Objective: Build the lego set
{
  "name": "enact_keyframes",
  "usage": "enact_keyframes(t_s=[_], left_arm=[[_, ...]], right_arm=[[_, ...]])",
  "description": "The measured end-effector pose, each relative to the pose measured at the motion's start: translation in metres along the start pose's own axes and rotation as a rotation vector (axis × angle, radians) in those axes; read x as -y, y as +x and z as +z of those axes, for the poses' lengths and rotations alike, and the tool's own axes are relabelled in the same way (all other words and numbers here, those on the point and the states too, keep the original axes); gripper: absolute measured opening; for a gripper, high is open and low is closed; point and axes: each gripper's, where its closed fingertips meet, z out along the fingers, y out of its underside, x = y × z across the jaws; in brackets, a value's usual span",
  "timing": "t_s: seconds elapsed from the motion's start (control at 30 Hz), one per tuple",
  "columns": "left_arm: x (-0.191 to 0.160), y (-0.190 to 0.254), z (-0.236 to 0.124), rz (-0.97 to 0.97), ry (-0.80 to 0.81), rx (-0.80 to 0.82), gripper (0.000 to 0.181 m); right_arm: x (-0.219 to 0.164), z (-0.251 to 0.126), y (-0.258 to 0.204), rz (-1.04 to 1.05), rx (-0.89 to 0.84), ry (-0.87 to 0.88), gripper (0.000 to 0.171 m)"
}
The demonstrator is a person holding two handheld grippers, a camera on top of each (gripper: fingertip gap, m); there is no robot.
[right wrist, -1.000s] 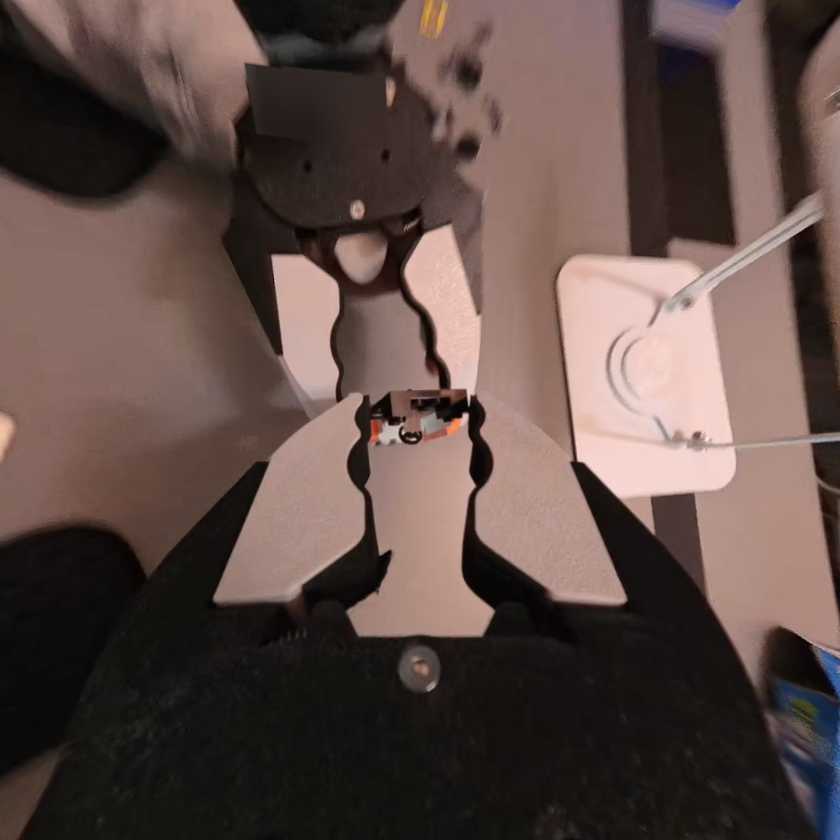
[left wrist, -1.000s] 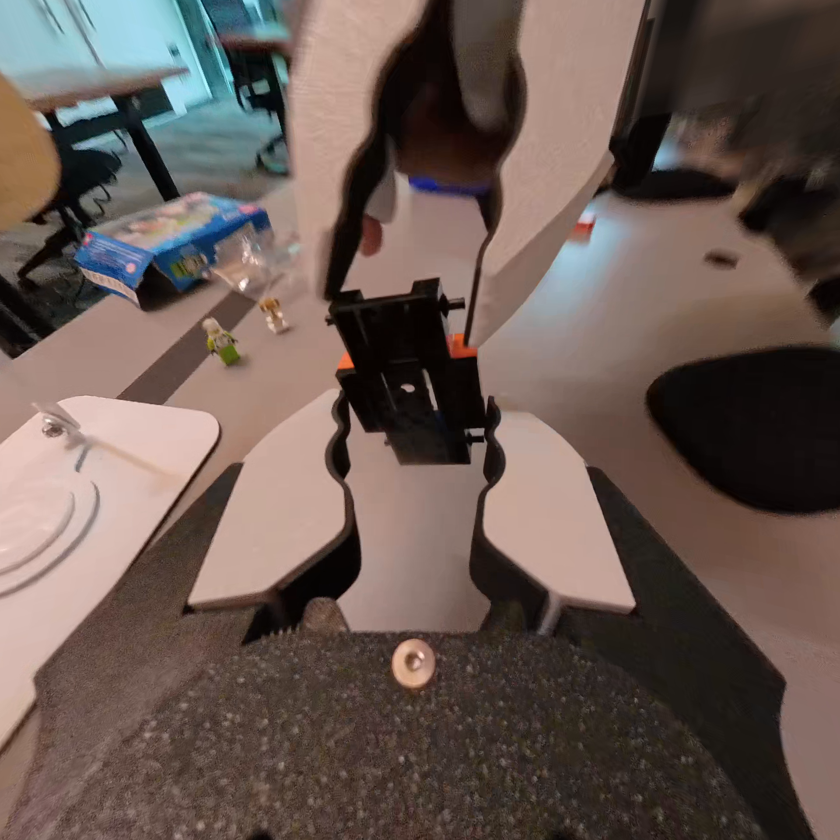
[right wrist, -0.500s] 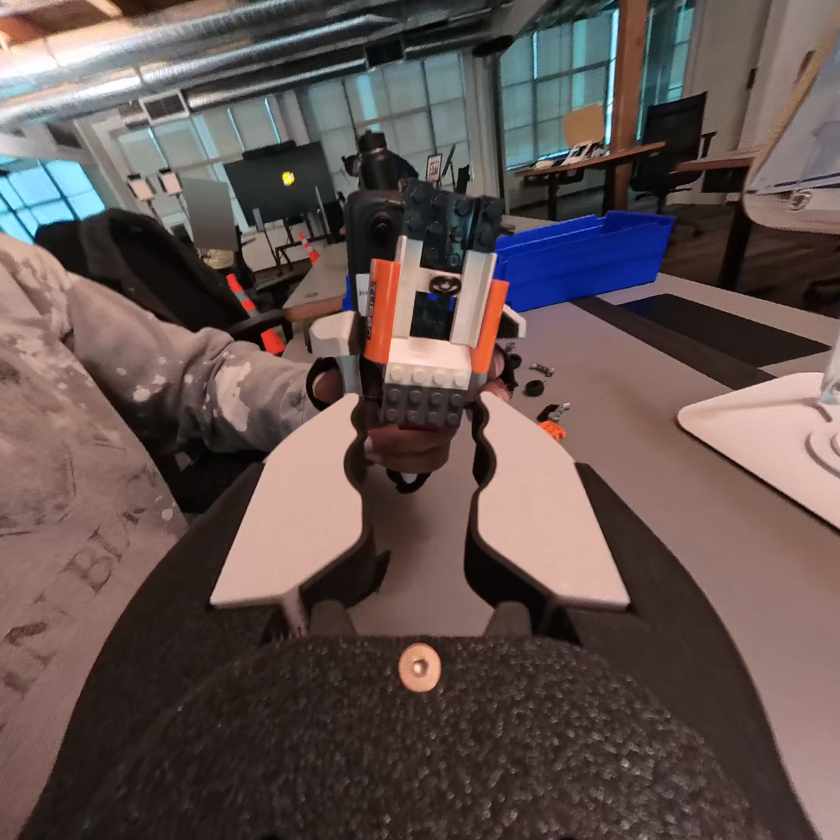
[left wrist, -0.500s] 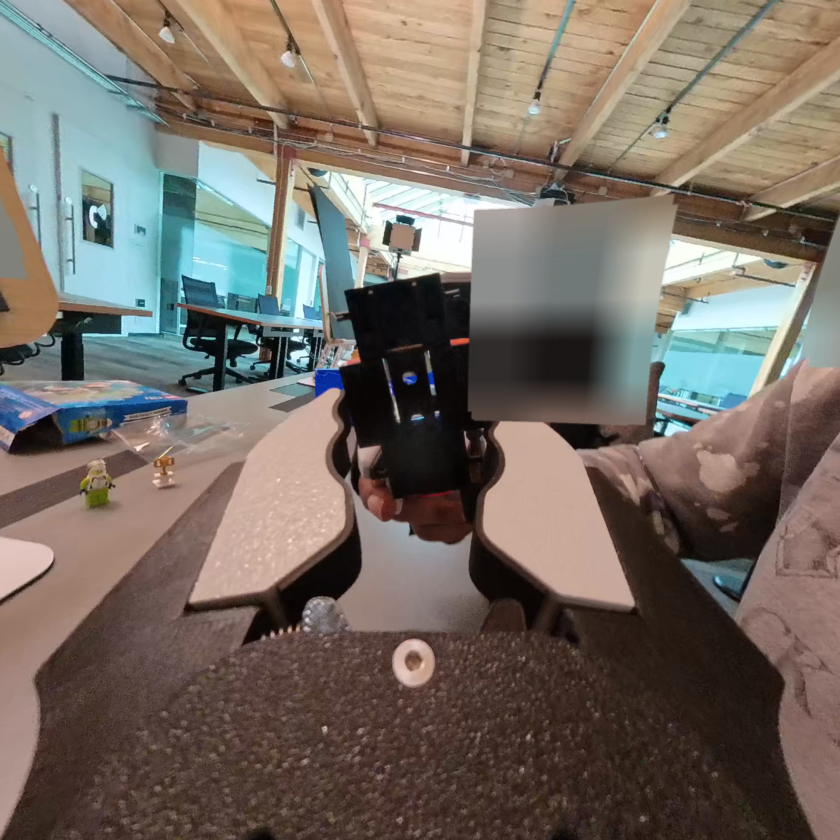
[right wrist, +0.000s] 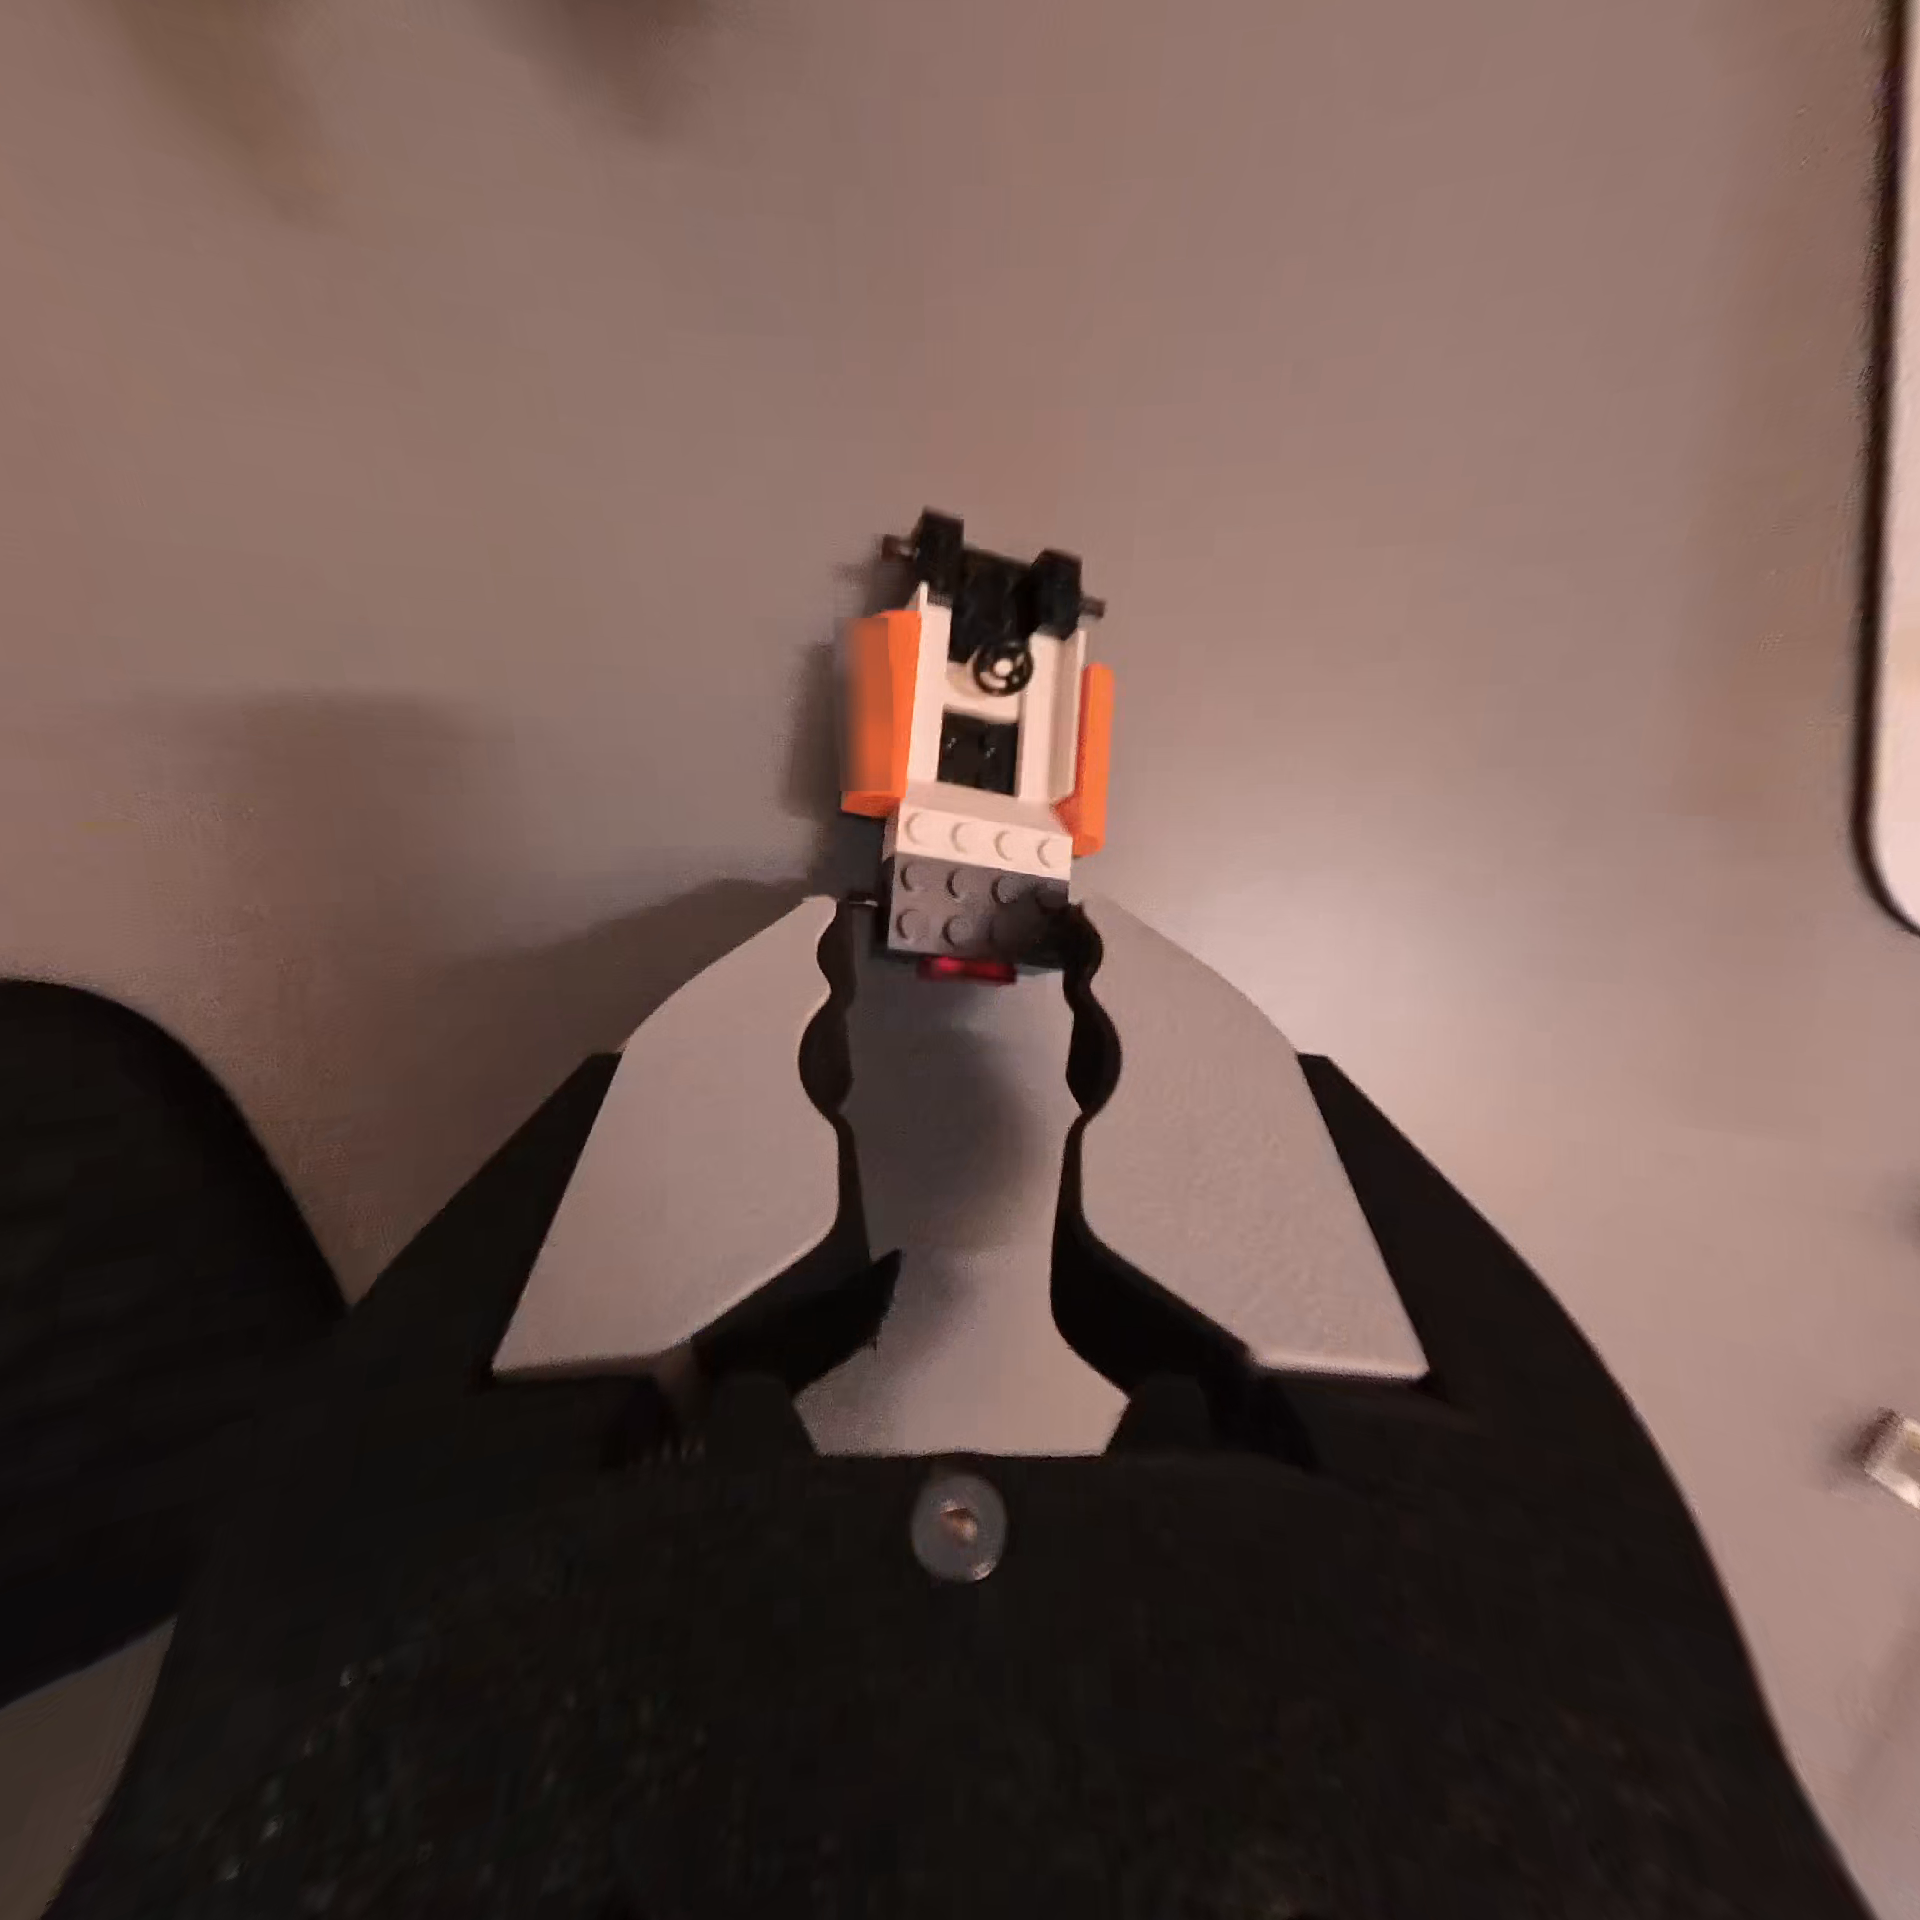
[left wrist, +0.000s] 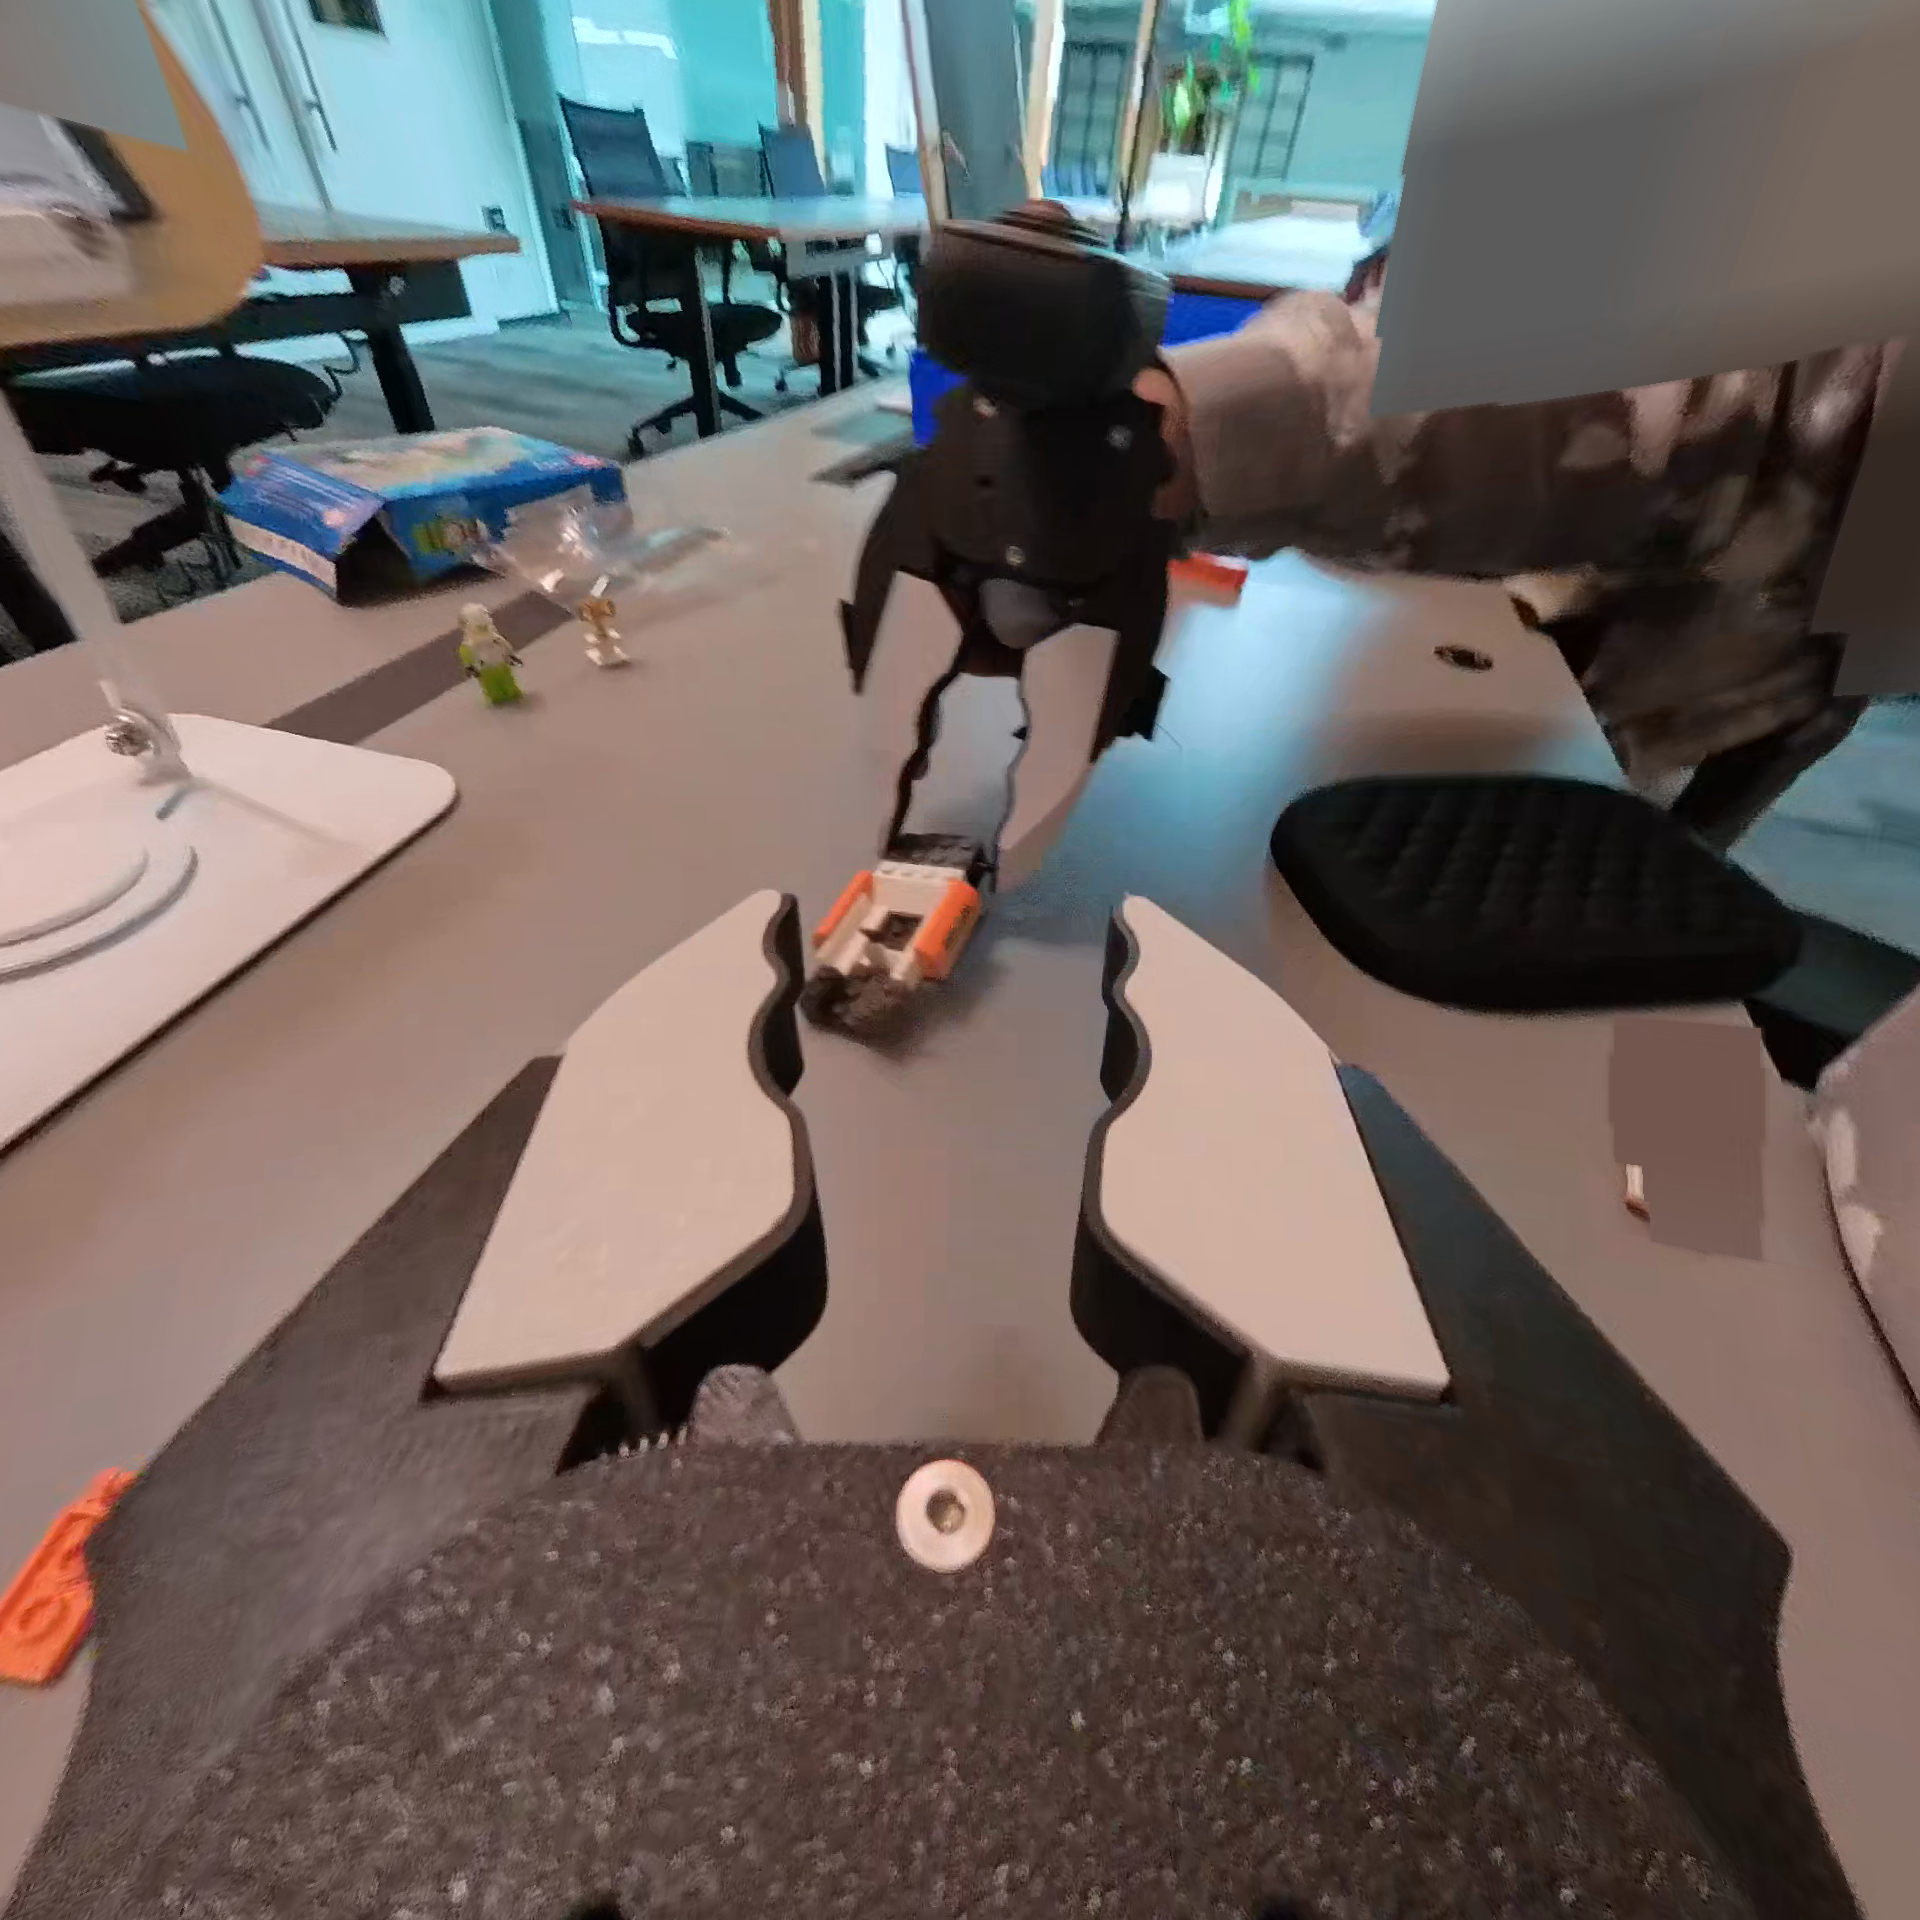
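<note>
The small lego vehicle (right wrist: 977, 769), held up in the air by both tongs half a second ago, now sits on the grey worktop (left wrist: 520, 987). The right tongs (right wrist: 961, 920) grip its grey rear; the left tongs (left wrist: 951, 935) are open, empty. It is white with orange sides, wheels not yet fitted.
</note>
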Motion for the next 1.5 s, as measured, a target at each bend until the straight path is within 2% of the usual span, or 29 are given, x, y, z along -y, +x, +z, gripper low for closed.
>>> enact_keyframes(t_s=[0.23, 0.37, 0.43, 0.5, 0.63, 0.7, 0.77, 0.8, 0.87, 0.97, 1.0, 1.03, 1.1, 1.2, 1.33, 1.5], left_arm=[[-0.023, 0.054, 0.011, 0.134, -0.166, -0.138, 0.049], [-0.035, 0.080, 0.017, 0.231, -0.231, -0.190, 0.052], [-0.040, 0.086, 0.017, 0.244, -0.243, -0.198, 0.050], [-0.043, 0.084, 0.017, 0.250, -0.247, -0.183, 0.046], [-0.046, 0.077, 0.019, 0.231, -0.253, -0.149, 0.041], [-0.046, 0.075, 0.020, 0.231, -0.250, -0.134, 0.041], [-0.046, 0.074, 0.020, 0.234, -0.244, -0.122, 0.040], [-0.046, 0.075, 0.020, 0.236, -0.244, -0.124, 0.040], [-0.046, 0.078, 0.020, 0.239, -0.245, -0.132, 0.040], [-0.046, 0.088, 0.020, 0.256, -0.241, -0.159, 0.040], [-0.046, 0.092, 0.020, 0.265, -0.239, -0.171, 0.040], [-0.046, 0.096, 0.019, 0.276, -0.238, -0.184, 0.040], [-0.046, 0.107, 0.016, 0.301, -0.229, -0.222, 0.040], [-0.044, 0.126, 0.009, 0.344, -0.197, -0.291, 0.041], [-0.037, 0.147, 0.001, 0.497, -0.128, -0.341, 0.038], [-0.034, 0.154, 0.007, 0.629, -0.106, -0.333, 0.031]], right_arm=[[-0.002, 0.012, 0.006, -0.044, -0.047, -0.030, 0.039], [-0.002, -0.008, 0.001, 0.001, -0.139, 0.003, 0.051], [0.002, -0.023, -0.028, 0.022, -0.134, 0.047, 0.050], [0.009, -0.029, -0.076, 0.037, -0.099, 0.083, 0.049], [0.017, -0.020, -0.180, 0.109, -0.029, 0.110, 0.050], [0.020, -0.011, -0.215, 0.189, -0.021, 0.122, 0.050], [0.023, -0.008, -0.223, 0.214, -0.121, 0.119, 0.051], [0.025, -0.009, -0.224, 0.221, -0.162, 0.117, 0.044], [0.031, -0.007, -0.230, 0.213, -0.188, 0.114, 0.038], [0.029, 0.004, -0.232, 0.174, -0.211, 0.070, 0.039], [0.031, 0.006, -0.232, 0.169, -0.205, 0.078, 0.035], [0.032, 0.007, -0.231, 0.155, -0.198, 0.078, 0.021], [0.033, 0.007, -0.231, 0.134, -0.160, 0.088, 0.017], [0.039, -0.003, -0.221, 0.263, -0.033, 0.206, 0.017], [0.055, -0.027, -0.203, 0.425, 0.263, 0.381, 0.017], [0.070, -0.035, -0.185, 0.417, 0.562, 0.445, 0.017]])
